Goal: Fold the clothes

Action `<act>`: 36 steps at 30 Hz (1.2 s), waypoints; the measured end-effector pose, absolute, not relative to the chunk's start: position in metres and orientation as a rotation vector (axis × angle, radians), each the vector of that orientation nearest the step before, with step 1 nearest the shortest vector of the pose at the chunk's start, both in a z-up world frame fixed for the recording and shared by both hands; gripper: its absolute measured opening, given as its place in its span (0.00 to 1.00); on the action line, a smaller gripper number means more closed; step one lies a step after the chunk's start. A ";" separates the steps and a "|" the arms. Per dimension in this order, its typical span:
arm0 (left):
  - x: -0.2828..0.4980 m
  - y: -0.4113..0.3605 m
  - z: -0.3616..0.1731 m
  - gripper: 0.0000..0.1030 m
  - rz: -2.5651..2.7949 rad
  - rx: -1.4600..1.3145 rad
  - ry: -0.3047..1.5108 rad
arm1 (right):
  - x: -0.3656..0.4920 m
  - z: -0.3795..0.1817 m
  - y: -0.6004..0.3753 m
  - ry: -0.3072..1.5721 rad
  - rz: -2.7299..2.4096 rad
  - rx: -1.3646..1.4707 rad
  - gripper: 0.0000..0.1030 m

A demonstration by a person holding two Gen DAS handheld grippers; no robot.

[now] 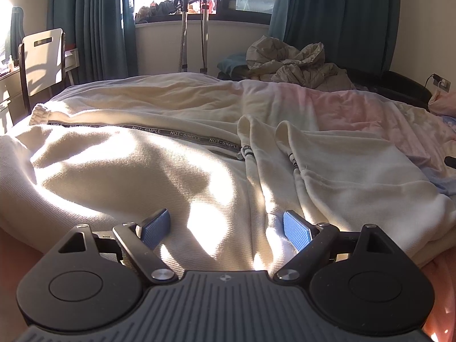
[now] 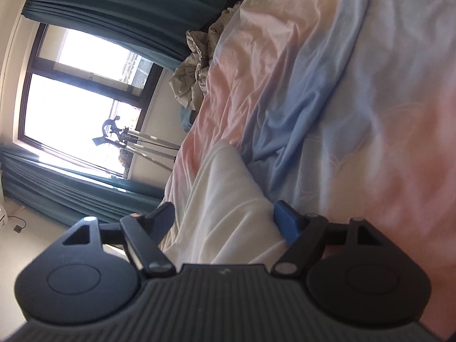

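Observation:
A cream hooded sweatshirt (image 1: 159, 168) lies spread on the bed, with a black "NOT-SIMPLE" tape (image 1: 182, 135) along one sleeve and two drawcords (image 1: 293, 161) near the hood. My left gripper (image 1: 225, 228) is open, low over the garment's near edge, its blue pads (image 1: 155, 228) apart with cloth between them. My right gripper (image 2: 225, 219) is open and rolled sideways, its jaws on either side of a fold of the cream sweatshirt (image 2: 228, 199); the blue pad (image 2: 286, 223) touches the cloth.
The bed has a pink and blue duvet (image 2: 327, 91). A beige quilted jacket (image 1: 290, 62) is heaped at the far side. A white chair (image 1: 42, 59) stands at the left, a garment steamer stand (image 1: 185, 28) by the window, teal curtains (image 1: 88, 20) beside it.

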State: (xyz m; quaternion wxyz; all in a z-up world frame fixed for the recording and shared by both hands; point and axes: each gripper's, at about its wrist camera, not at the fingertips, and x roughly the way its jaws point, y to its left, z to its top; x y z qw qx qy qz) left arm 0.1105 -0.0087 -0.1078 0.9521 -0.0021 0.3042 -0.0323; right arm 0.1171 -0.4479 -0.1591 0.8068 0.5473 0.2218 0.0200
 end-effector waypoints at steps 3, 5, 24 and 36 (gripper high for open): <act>0.110 -0.008 -0.108 0.86 -0.067 -0.008 0.619 | 0.125 -0.164 -0.442 0.551 0.039 1.097 0.75; 0.111 -0.007 -0.108 0.86 -0.067 -0.010 0.620 | 0.127 -0.163 -0.436 0.571 0.043 1.043 0.76; 0.112 -0.009 -0.109 0.86 -0.058 -0.004 0.619 | 0.124 -0.109 -0.398 0.485 0.076 0.729 0.76; 0.113 -0.010 -0.110 0.87 -0.058 0.005 0.620 | 0.126 -0.155 -0.416 0.644 -0.012 0.929 0.76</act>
